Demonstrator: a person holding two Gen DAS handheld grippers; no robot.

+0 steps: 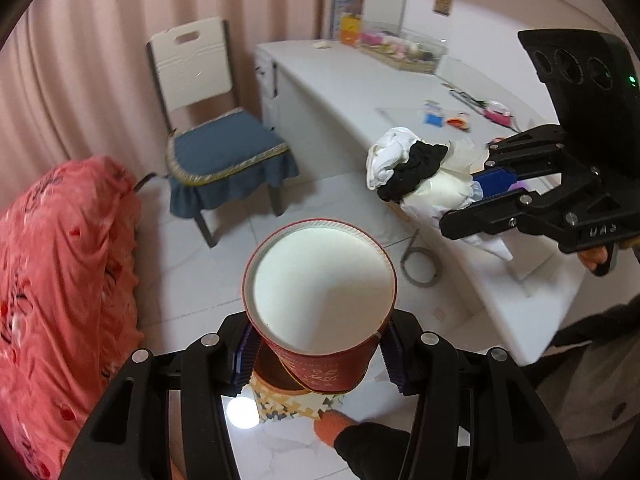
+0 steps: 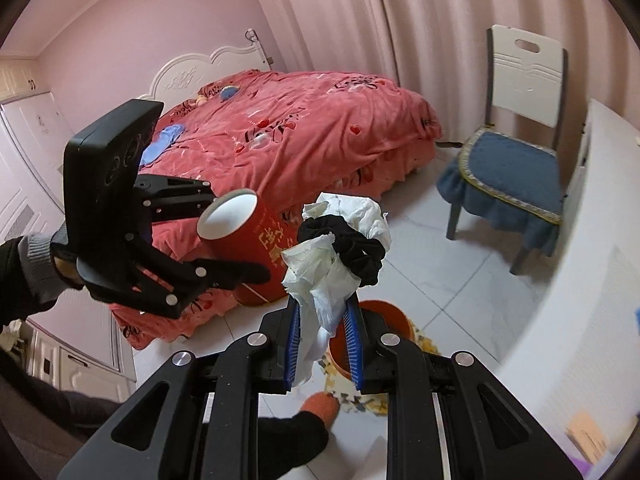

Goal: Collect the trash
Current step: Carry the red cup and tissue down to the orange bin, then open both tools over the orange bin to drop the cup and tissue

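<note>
Our left gripper (image 1: pixel 318 354) clamps a red paper cup (image 1: pixel 320 296); our right gripper (image 2: pixel 324 340) pinches crumpled white tissue with black cloth (image 2: pixel 340 248) above white floor tiles (image 2: pixel 452 280), an orange bin (image 2: pixel 374 320) beside the pink-quilted bed (image 2: pixel 304 132).

We note a pink-walled bedroom with a pale pink curtain (image 2: pixel 420 12). White glossy floor tiles (image 2: pixel 460 264). Bed (image 2: pixel 312 120) under coral heart-print cover, far left; white headboard (image 2: pixel 192 72). White chair (image 2: pixel 520 136) with blue cushion, right. Long white desk (image 1: pixel 340 92).
</note>
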